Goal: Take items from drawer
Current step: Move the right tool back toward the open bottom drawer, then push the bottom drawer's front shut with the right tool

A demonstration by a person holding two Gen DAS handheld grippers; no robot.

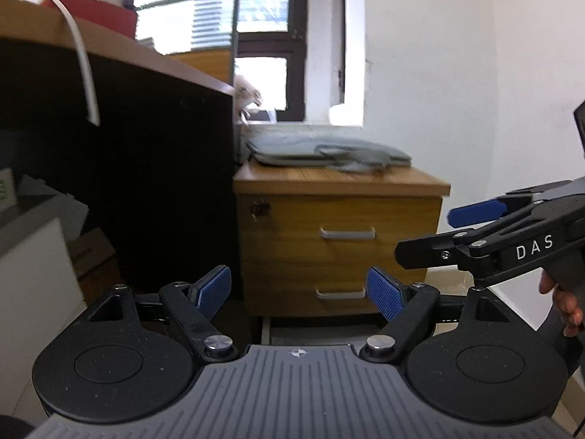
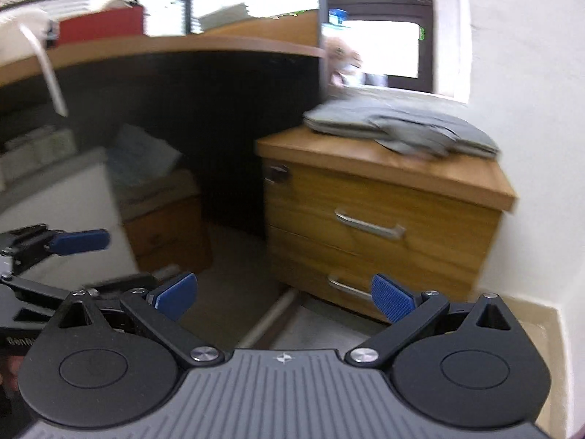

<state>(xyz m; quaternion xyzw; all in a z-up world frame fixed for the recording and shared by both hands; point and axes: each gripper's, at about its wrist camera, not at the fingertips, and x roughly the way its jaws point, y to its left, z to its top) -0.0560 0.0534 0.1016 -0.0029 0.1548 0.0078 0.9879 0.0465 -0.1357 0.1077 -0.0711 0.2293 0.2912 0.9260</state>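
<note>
The left claw [image 1: 298, 289] is hanging in the air with its blue pads spread wide and nothing between them, and the right claw [image 2: 285, 292] is doing the same, gaping and empty. Both are facing the wooden drawer cabinet [image 1: 340, 252], which is standing on the floor against the white wall, just beside the dark side panel of the bench [image 1: 117, 168]. A folded grey bag [image 2: 402, 128] is lying on the cabinet's top. Both drawers are sitting closed: the upper drawer [image 2: 380, 216] and the lower drawer [image 2: 365, 274], each with a silver bar handle, so whatever is inside is hidden. In the left wrist view the right claw is entering from the right edge, level and pointing left, with the white letters "DAS" [image 1: 534, 248] showing on its black body and a hand [image 1: 565, 303] gripping behind it. A small dark lock [image 1: 259, 209] is sitting at the cabinet's upper left corner.
</note>
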